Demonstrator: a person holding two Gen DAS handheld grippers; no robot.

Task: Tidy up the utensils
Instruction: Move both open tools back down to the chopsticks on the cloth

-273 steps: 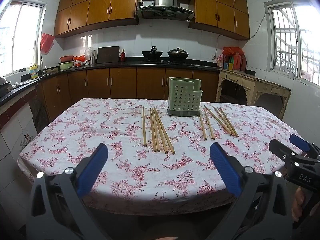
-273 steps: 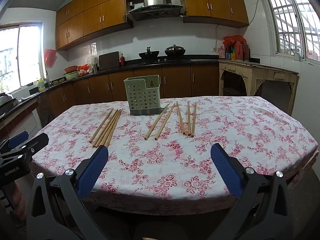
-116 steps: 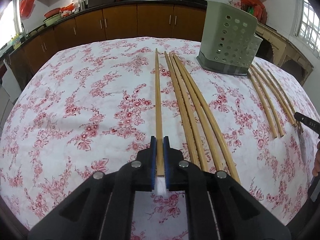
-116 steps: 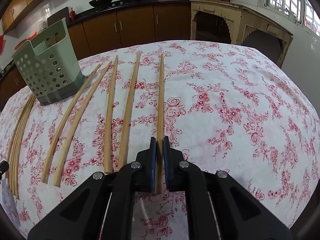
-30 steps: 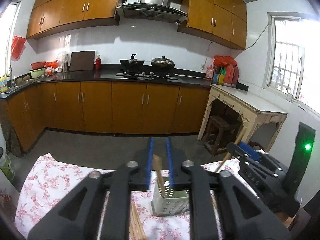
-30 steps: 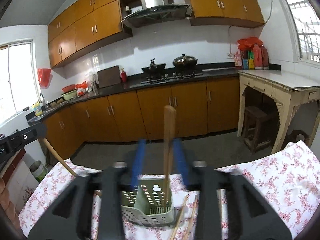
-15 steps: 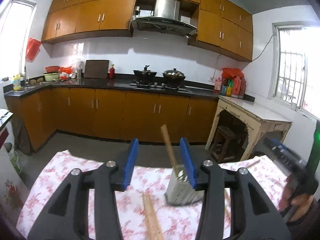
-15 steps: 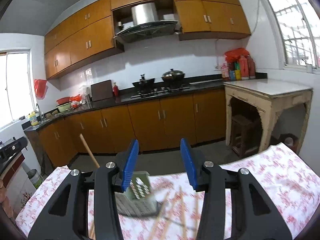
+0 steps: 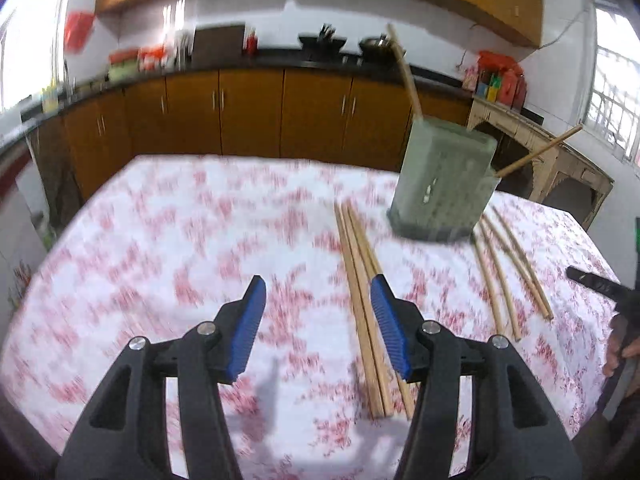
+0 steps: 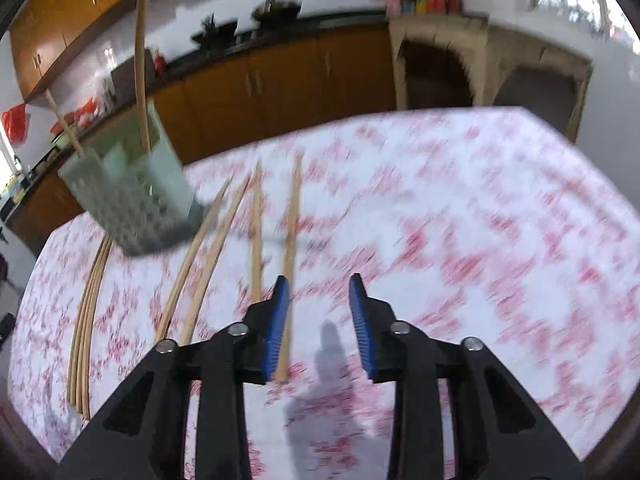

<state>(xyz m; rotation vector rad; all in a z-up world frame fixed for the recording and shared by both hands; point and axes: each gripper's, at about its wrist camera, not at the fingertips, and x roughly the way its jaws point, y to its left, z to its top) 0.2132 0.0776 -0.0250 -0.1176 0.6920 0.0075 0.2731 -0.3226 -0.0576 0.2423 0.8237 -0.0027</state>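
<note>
A pale green perforated utensil holder (image 9: 442, 184) stands on the floral tablecloth and holds two chopsticks that stick out of its top (image 9: 404, 72). It also shows in the right wrist view (image 10: 132, 196). My left gripper (image 9: 316, 320) is open and empty above the cloth, just left of a bundle of loose chopsticks (image 9: 362, 304). More chopsticks (image 9: 508, 272) lie right of the holder. My right gripper (image 10: 318, 320) is open and empty; its left pad is beside a loose chopstick (image 10: 291, 240). Both views are motion-blurred.
The table (image 9: 160, 240) has a red floral cloth. Further chopsticks lie left of the holder in the right wrist view (image 10: 90, 304). Kitchen cabinets (image 9: 248, 112) and a counter stand behind. The other gripper and a hand show at the right edge (image 9: 608, 292).
Both grippers have tilted down from looking at the kitchen wall to looking at the table, and have come closer to the loose chopsticks. Both stay open; the left jaws are wider.
</note>
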